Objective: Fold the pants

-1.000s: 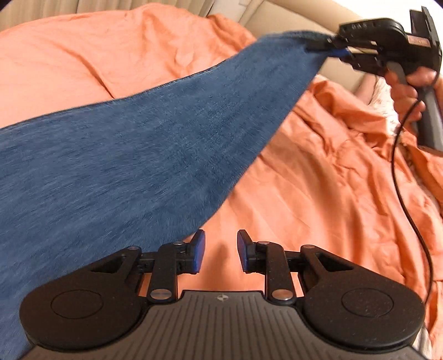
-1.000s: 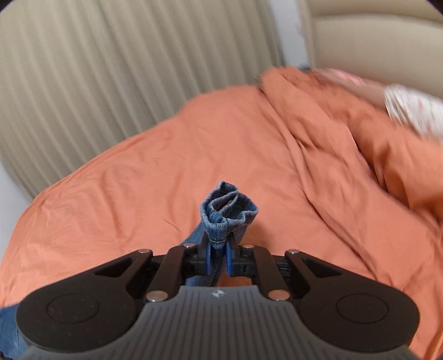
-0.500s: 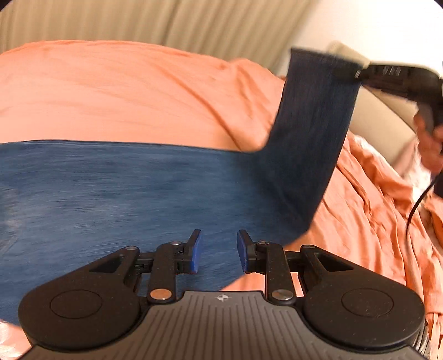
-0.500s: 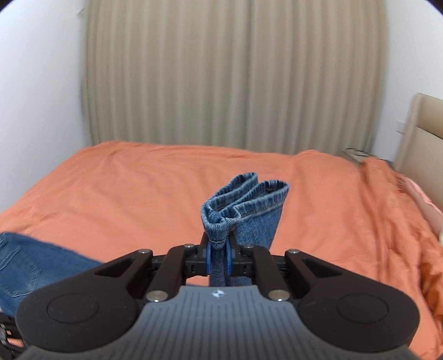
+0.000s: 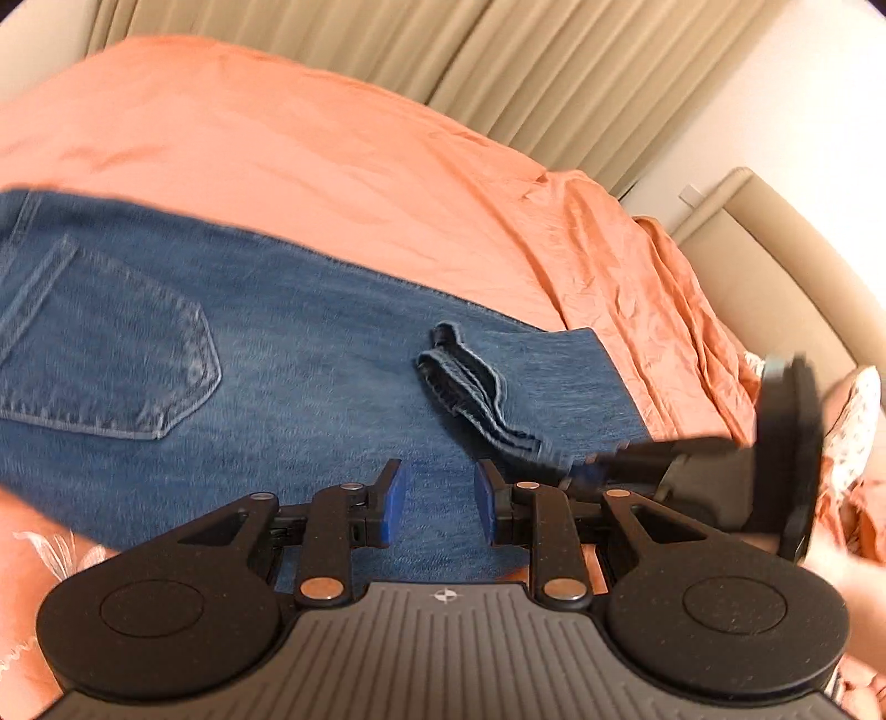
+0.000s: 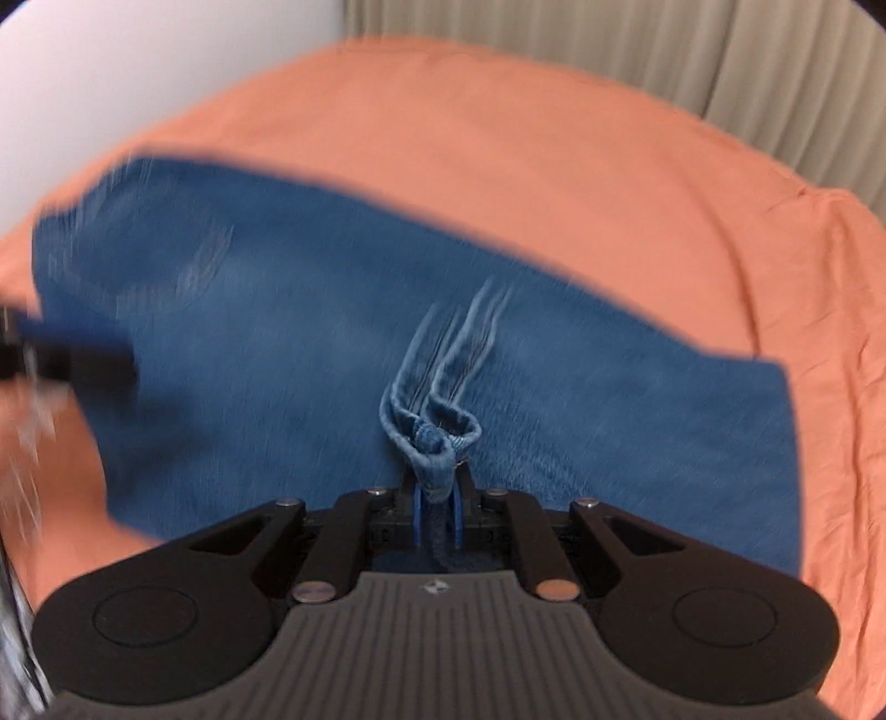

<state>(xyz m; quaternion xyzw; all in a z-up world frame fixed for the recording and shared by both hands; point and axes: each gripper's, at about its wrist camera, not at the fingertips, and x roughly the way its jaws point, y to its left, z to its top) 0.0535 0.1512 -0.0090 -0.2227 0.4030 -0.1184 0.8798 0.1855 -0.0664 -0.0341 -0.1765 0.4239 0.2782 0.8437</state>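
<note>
Right gripper [image 6: 436, 507] clamped on bunched hem [image 6: 429, 432] of blue jeans [image 6: 310, 354], blue pads pinching denim between them. Hem edges fan out twd far side in pale stitched ridges, motion-blurred. Rest of jeans spread flat across orange bedsheet [image 6: 554, 183], running from far left to near right, right edge cut straight near sheet wrinkles. Faint whiskering marks on denim at far left. Dark blurred shape [image 6: 66, 360] at left edge over jeans, prob. other gripper, too smeared to tell. Beige pleated curtain [image 6: 692, 50] along far bkgd, white wall [image 6: 138, 61] far left. Whole frame blurry except gripper body.
</note>
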